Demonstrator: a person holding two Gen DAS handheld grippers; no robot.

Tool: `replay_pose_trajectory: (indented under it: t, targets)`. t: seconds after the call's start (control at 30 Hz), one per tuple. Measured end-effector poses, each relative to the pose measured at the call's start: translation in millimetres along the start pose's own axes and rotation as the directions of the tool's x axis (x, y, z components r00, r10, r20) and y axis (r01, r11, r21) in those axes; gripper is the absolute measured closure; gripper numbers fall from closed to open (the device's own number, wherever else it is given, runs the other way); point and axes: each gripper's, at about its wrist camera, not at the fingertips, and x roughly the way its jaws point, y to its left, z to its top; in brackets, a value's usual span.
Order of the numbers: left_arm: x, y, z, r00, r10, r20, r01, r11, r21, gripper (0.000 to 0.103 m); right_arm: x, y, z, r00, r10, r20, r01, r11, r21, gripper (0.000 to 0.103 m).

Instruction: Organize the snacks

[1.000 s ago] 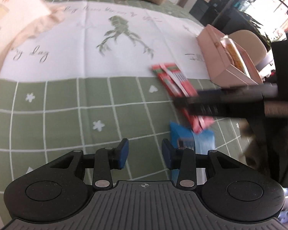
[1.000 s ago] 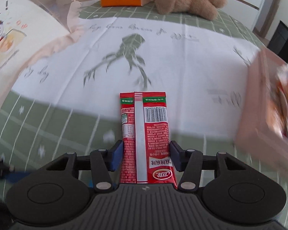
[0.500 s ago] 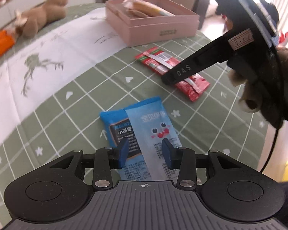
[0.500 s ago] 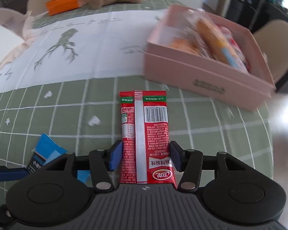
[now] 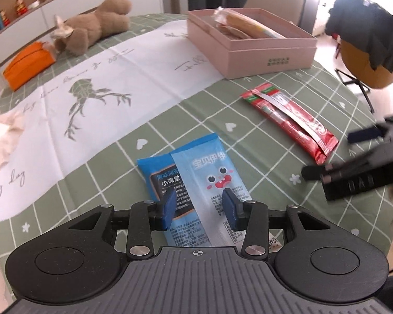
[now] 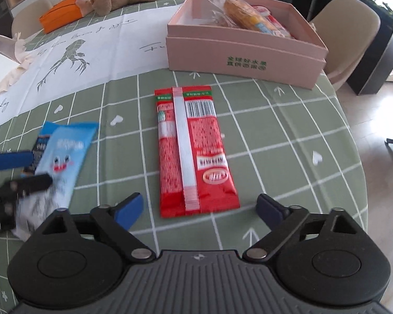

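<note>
My left gripper [image 5: 198, 208] is shut on a blue snack packet [image 5: 209, 172] with a cartoon face, and its pads pinch the packet's near half. From the right wrist view, that left gripper [image 6: 21, 170] and the blue packet [image 6: 65, 146] sit at the left edge. A red snack packet [image 6: 194, 151] lies flat on the green checked tablecloth, just in front of the pink box [image 6: 235, 57]. My right gripper [image 6: 199, 208] is opening wide. The red packet's near end lies between its pads, untouched. In the left wrist view the red packet [image 5: 288, 123] lies beside the right gripper [image 5: 335, 154].
The pink box [image 5: 269, 52] holds several wrapped snacks. A white printed sheet [image 5: 104, 78] covers the table's middle. A brown plush toy [image 5: 97, 26] and an orange pouch [image 5: 26, 65] lie at the far side. Chairs [image 6: 353, 26] stand past the table's right edge [image 6: 353, 157].
The right gripper carried the red packet toward the pink box, then opened and let it go onto the cloth. The left gripper closed around the blue packet and swung toward the box.
</note>
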Motion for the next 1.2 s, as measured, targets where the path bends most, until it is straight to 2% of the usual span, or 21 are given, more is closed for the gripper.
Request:
replay_pose_trajectory:
  t: [0.07,0.13,0.2,0.27,0.33,0.4,0.53,0.67,0.77,0.83,0.97,1.07,1.13,1.2]
  targets:
    - [-6,0,1,0.999,-0.014,-0.032,0.013,1.000,-0.024,0.062,-2,2,-6,1.000,-0.011,0.020,0.011,1.000,0.012,0.000]
    - [-14,-4,0,0.996,-0.074,-0.044,0.073,0.997,-0.029,0.061,-3,3,-9,0.999,-0.020,0.027,0.019,0.999,0.026,0.000]
    - [-20,-15,-3,0.991,-0.116,-0.064,0.117,0.993,0.012,0.061,-2,2,-8,1.000,-0.021,0.021,0.020,0.999,0.030,0.000]
    - [-18,-27,-7,0.989,-0.117,-0.090,0.123,0.990,0.070,0.060,-2,2,-6,1.000,-0.020,0.008,0.020,0.999,0.026,0.000]
    - [-12,-35,-13,0.992,-0.081,-0.097,0.093,0.988,0.120,0.059,-1,1,-3,1.000,-0.010,-0.008,0.010,1.000,0.009,0.000]
    - [-11,-38,-15,0.997,-0.026,-0.072,0.037,0.987,0.158,0.058,1,0,0,1.000,0.003,-0.026,-0.003,1.000,-0.013,0.000]
    - [-6,-22,-15,0.999,0.019,-0.034,-0.014,0.992,0.128,0.058,1,0,-1,1.000,0.007,-0.024,-0.008,1.000,-0.023,0.000]
    - [-2,1,-11,0.999,0.050,-0.005,-0.050,0.997,0.051,0.058,0,0,-3,1.000,0.006,-0.012,-0.006,1.000,-0.020,0.000]
    - [-6,22,-8,1.000,-0.019,0.012,0.020,0.997,-0.077,0.059,0,0,-4,1.000,0.006,-0.007,-0.006,1.000,-0.021,0.000]
    - [-13,44,-7,0.996,-0.074,0.048,0.082,0.972,-0.220,0.059,0,0,-4,1.000,0.006,-0.003,-0.006,1.000,-0.023,0.000]
    - [-30,82,-7,0.991,0.023,0.131,0.037,0.899,-0.437,0.060,-1,0,-8,1.000,0.010,0.023,-0.010,1.000,-0.028,0.000]
    - [-19,100,-1,0.996,0.038,0.079,0.011,0.846,-0.533,0.060,-2,-1,-12,0.999,0.012,0.046,-0.011,0.999,-0.031,0.000]
    - [-5,101,5,0.999,0.030,0.041,-0.003,0.845,-0.535,0.060,-2,-1,-12,0.998,0.016,0.052,-0.014,0.999,-0.035,0.000]
    - [10,92,14,1.000,0.005,0.006,-0.001,0.866,-0.500,0.059,-2,-1,-12,0.998,0.018,0.055,-0.016,0.999,-0.039,0.000]
